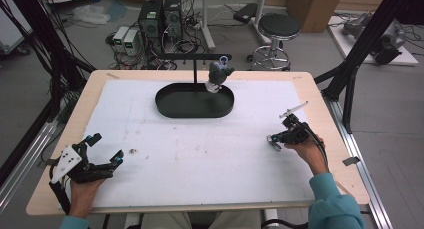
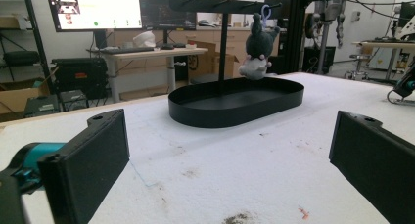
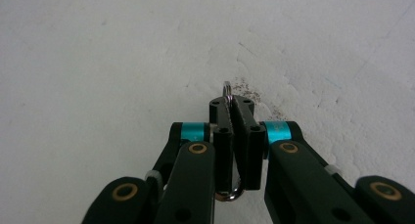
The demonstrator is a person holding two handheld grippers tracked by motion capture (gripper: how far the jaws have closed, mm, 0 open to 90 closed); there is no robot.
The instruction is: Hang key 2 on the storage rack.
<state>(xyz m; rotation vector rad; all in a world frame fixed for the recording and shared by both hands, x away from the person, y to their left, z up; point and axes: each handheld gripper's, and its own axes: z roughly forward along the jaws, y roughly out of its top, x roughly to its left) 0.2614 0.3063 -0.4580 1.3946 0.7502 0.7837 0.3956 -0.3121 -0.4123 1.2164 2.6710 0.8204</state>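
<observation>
Right gripper (image 3: 234, 136) jaws pressed together, pinching metal ring (image 3: 227, 89) edge-on. Rack (image 1: 195, 56) in tray (image 1: 172, 106) lies ahead-left. Left gripper (image 1: 106, 148) spread, empty.

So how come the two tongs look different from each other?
The left tongs stand wide open with nothing between them, while the right tongs are squeezed shut on a metal ring. The left tongs point toward the black tray and the hanging plush toy; the right tongs point down at the white table cover. Both are black with teal parts.
</observation>
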